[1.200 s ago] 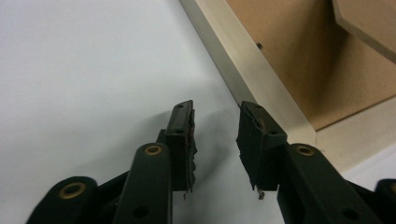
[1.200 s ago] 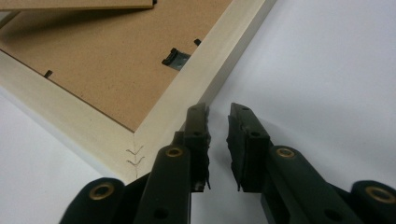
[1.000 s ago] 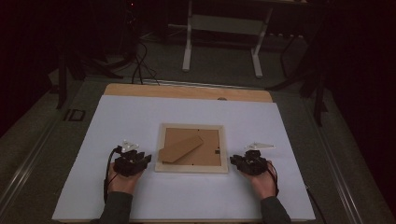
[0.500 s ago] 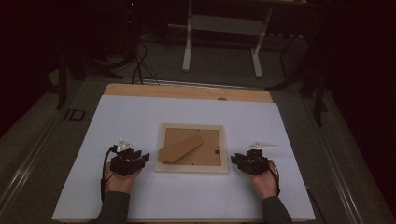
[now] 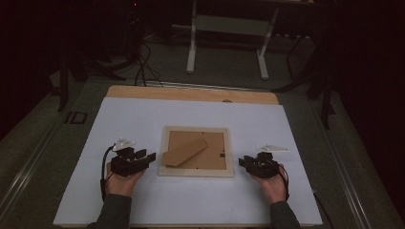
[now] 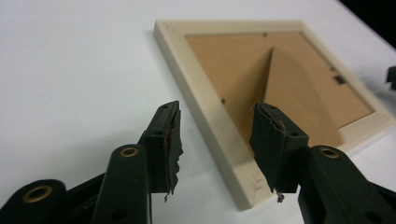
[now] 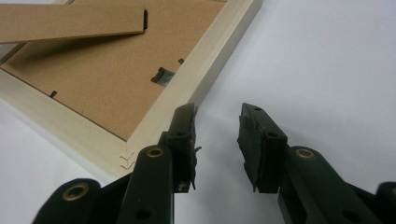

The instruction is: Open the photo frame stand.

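Observation:
A pale wooden picture frame (image 5: 196,171) lies face down in the middle of the white table, its brown backboard (image 5: 210,155) up with the fold-out stand (image 5: 185,151) across it. My left gripper (image 5: 147,156) hovers at the frame's left edge. In the left gripper view its jaws (image 6: 217,135) have just been opening and stand apart above the frame's near corner (image 6: 243,186) without pressing on it. My right gripper (image 5: 243,163) sits just right of the frame. Its jaws (image 7: 215,135) have also just been opening, with bare table between them and the frame's rim (image 7: 196,79) beside the left jaw.
The white tabletop (image 5: 143,119) ends in a wooden strip (image 5: 191,93) at the far side. Beyond it a white stand (image 5: 227,28) and cables (image 5: 141,67) stand on the dark floor. The table's near edge runs just behind both forearms.
The left gripper has lifted slightly beside the frame's left edge and its jaws look wider. The right hand has kept its place, its jaws a little wider.

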Action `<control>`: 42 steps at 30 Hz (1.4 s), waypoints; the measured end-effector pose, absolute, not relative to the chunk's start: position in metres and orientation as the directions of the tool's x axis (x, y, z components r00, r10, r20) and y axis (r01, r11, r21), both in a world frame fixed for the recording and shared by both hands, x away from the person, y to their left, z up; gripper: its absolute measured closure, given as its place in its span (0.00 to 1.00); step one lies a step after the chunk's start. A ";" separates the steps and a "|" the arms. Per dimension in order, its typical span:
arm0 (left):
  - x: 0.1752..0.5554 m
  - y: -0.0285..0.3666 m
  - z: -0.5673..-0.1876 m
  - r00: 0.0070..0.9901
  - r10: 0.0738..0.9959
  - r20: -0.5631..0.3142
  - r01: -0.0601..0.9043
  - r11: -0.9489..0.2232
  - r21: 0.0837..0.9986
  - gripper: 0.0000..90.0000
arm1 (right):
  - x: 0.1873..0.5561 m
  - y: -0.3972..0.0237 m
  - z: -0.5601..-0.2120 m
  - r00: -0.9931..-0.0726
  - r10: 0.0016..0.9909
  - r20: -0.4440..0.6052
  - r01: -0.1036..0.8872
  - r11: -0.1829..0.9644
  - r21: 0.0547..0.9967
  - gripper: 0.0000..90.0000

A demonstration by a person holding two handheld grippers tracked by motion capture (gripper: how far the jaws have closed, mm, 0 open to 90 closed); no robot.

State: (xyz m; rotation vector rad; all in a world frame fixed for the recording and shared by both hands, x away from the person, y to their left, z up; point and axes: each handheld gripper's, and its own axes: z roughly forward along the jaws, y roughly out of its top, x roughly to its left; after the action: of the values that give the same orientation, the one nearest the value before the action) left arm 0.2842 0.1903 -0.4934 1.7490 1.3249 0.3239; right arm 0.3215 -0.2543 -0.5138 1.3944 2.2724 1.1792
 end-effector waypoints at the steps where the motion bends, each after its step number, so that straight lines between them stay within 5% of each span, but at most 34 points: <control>1: 0.284 0.191 -0.491 0.397 0.869 -0.296 0.633 -0.026 0.774 0.59 | 0.322 -0.254 -0.514 -0.523 0.827 0.207 0.646 0.226 0.729 0.73; 25: 0.322 0.160 -0.467 0.536 0.787 -0.305 0.643 -0.147 0.751 0.56 | 0.323 -0.256 -0.512 -0.529 0.822 0.210 0.642 0.225 0.733 0.71; 42: 0.338 0.134 -0.489 0.607 0.719 -0.338 0.674 -0.242 0.698 0.42 | 0.323 -0.256 -0.512 -0.532 0.820 0.211 0.642 0.228 0.732 0.70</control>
State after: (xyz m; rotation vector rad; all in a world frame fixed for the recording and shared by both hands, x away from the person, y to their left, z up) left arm 0.3384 0.1340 -0.4886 1.9669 1.1043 0.0650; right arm 0.3230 -0.2558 -0.5119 1.3843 2.2802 1.1901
